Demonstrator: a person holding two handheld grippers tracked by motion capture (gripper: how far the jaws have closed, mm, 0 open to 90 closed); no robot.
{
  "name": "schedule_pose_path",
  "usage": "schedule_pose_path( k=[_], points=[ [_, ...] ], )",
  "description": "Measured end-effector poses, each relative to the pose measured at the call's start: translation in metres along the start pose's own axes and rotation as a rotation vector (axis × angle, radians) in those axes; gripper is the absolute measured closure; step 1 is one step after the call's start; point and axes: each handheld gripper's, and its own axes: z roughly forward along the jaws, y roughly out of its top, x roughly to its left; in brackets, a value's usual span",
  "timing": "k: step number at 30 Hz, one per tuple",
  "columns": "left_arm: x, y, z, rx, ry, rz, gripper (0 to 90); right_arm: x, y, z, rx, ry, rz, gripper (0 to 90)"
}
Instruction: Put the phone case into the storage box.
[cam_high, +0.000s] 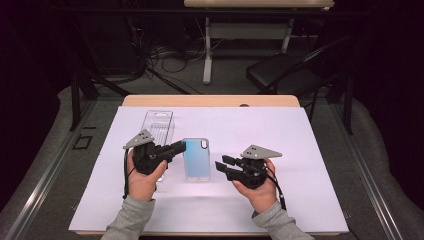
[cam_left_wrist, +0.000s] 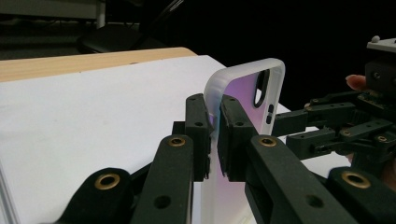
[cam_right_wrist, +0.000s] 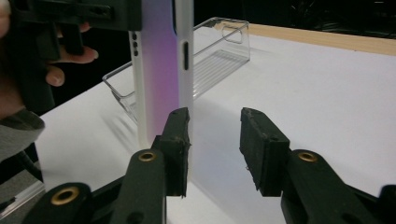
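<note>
1. The phone case (cam_high: 196, 159) is clamped at its edge by the left gripper (cam_high: 181, 146), above the desk (cam_high: 300, 150).
2. The right gripper (cam_high: 220, 166) stands released, nothing between its jaws, just beside the case.

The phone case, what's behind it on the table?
Behind the phone case, the right gripper view shows a clear plastic tray lying on the white sheet. The case covers the tray's middle, so anything lying there can't be seen.
</note>
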Motion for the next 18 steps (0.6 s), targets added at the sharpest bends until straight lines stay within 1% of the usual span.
schedule_pose_path(
  k=[4,7,9,16,18],
  points=[
    [0.003,0.001,-0.004,-0.01,0.012,-0.002,84.0,-0.002,0.0,0.002,0.01,-0.007,-0.006,62.5],
    [0.006,0.003,-0.007,-0.019,0.019,-0.009,83.9,-0.002,0.0,0.002,0.016,-0.019,-0.022,63.3],
    [0.008,0.003,-0.01,-0.027,0.024,-0.012,83.9,-0.002,0.0,0.002,0.024,-0.015,-0.021,63.5],
    [0.014,0.008,-0.022,-0.059,0.049,-0.025,84.0,-0.004,0.0,0.003,0.017,-0.041,-0.057,55.3],
    [0.016,0.009,-0.026,-0.063,0.056,-0.028,84.0,-0.004,0.0,0.003,0.008,-0.036,-0.053,54.4]
  ],
)
